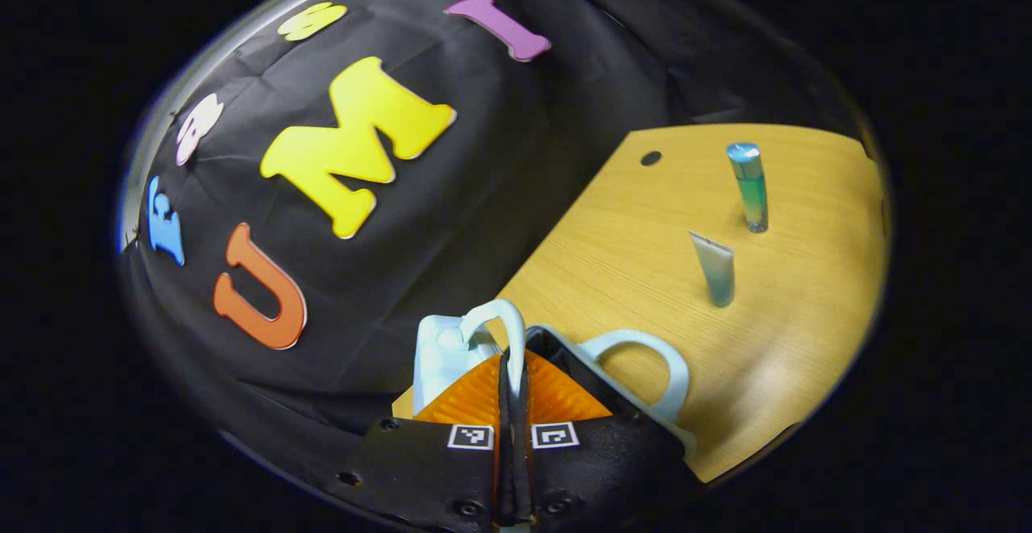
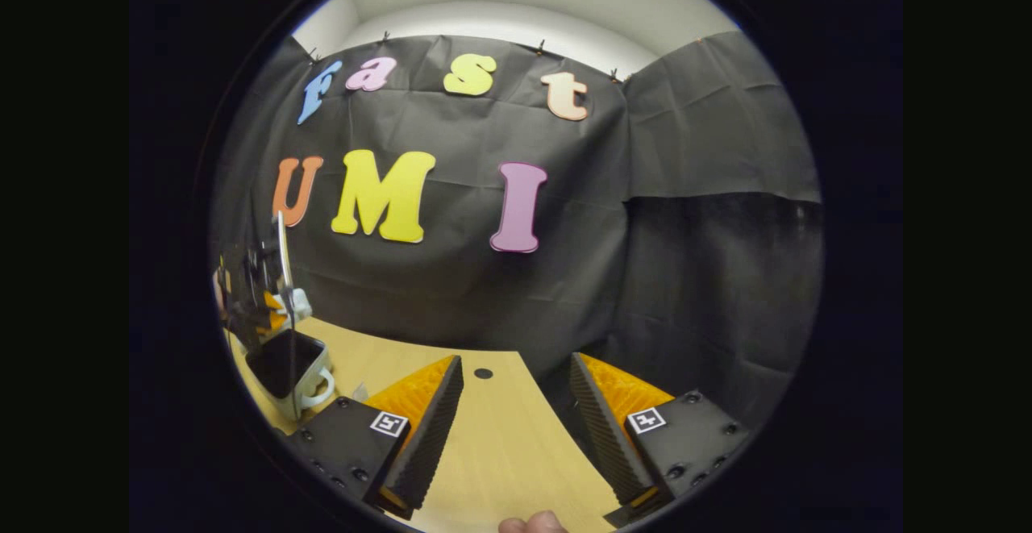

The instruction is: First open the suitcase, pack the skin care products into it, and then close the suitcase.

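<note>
Two tubes upright on table; labels unreadable.

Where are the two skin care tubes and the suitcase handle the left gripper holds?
Upright tube (image 1: 750, 186), left gripper view, mid-body.
Leaning tube (image 1: 717, 270), left gripper view, mid-body.
Suitcase handle (image 1: 506, 319), left gripper view, top of the loop above the closed fingers.

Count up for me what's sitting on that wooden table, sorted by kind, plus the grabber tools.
Small teal skin care tubes standing upright: 2 (metallic-capped tube, flat-ended tube)
Pale blue suitcase with curved handles, lid up: 1
Two-finger grippers: 2 (left gripper, closed on a suitcase handle; right gripper, fingers apart)
Total: 5
</note>
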{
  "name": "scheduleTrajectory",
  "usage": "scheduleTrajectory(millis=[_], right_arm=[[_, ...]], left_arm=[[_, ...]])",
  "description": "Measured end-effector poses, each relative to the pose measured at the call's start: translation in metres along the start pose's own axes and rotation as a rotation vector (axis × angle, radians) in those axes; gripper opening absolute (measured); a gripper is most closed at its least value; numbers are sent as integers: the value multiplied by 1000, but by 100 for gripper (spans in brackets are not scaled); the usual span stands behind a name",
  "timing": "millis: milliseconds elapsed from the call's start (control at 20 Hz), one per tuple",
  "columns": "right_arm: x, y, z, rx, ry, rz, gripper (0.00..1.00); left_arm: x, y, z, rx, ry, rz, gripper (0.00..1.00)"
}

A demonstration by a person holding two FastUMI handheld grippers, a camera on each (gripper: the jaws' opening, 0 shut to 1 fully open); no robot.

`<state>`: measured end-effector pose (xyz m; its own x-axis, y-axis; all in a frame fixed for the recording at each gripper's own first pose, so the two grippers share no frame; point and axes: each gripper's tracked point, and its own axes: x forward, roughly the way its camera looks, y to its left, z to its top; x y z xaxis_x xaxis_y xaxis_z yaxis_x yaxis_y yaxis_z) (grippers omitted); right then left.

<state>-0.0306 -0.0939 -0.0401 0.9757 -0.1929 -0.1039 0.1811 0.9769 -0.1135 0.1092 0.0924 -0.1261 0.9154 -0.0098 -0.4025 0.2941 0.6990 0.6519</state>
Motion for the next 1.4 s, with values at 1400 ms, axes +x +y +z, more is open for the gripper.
scheduleTrajectory(millis=[1400], right_arm=[[17, 189, 43, 19, 82, 227, 80]], left_arm=[[53, 189, -452, -1044, 113, 66, 35]])
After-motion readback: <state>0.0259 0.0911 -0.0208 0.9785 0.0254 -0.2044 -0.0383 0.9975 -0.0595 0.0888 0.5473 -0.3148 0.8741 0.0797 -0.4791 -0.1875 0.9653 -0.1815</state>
